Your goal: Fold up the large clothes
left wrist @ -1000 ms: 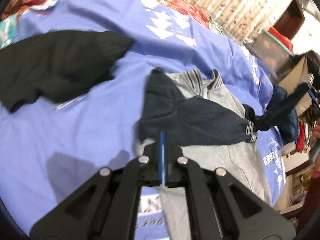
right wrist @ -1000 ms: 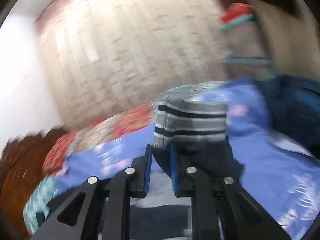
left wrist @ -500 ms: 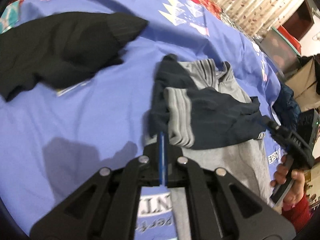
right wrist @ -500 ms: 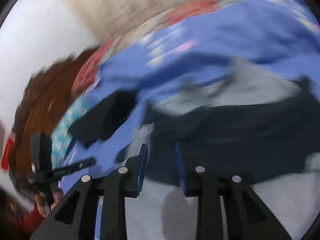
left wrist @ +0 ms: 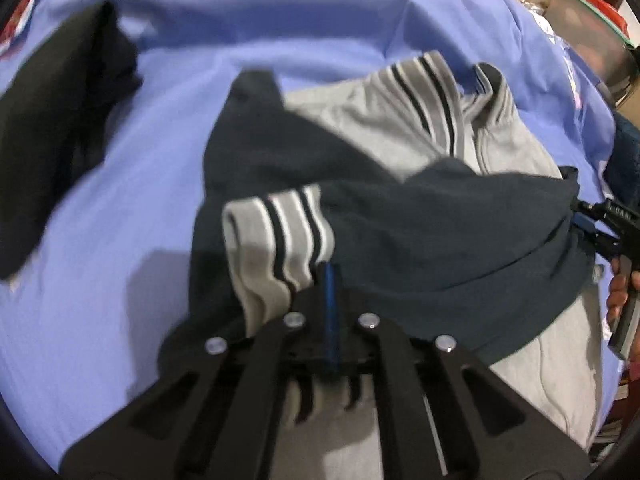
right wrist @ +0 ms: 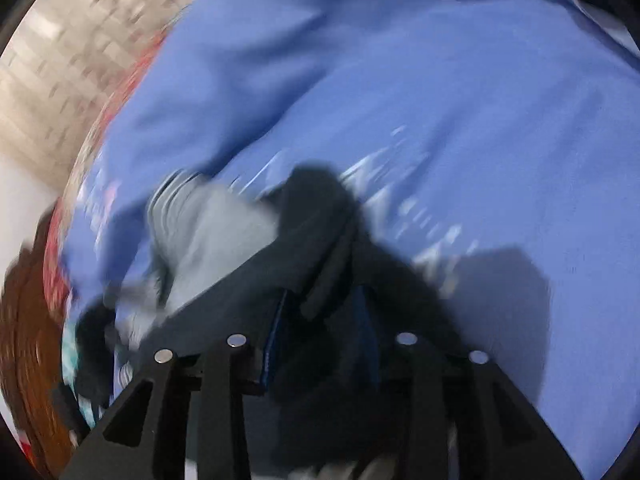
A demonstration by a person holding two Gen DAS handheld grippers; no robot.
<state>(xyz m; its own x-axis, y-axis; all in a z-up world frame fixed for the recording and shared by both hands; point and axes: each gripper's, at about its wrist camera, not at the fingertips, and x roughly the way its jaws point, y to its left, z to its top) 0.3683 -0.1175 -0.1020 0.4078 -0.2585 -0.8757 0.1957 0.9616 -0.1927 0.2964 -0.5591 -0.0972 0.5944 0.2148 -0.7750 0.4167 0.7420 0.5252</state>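
Jacket lay sleeves-folded; my left gripper clenched empty, right gripper parted around shoulder at 3 o'clock; snagged fabric could undo fold.

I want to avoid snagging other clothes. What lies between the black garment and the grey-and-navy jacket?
Only bare blue bedsheet separates the black garment from the jacket, seen in the left wrist view.

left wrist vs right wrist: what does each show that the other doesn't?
Left wrist only: the striped cuff folded across the jacket, a black garment apart on the sheet, the right claw at the sleeve fold, and the shut left claw.
Right wrist only: a brick-pattern wall, blurred.
Both: the grey and navy jacket on the blue sheet.
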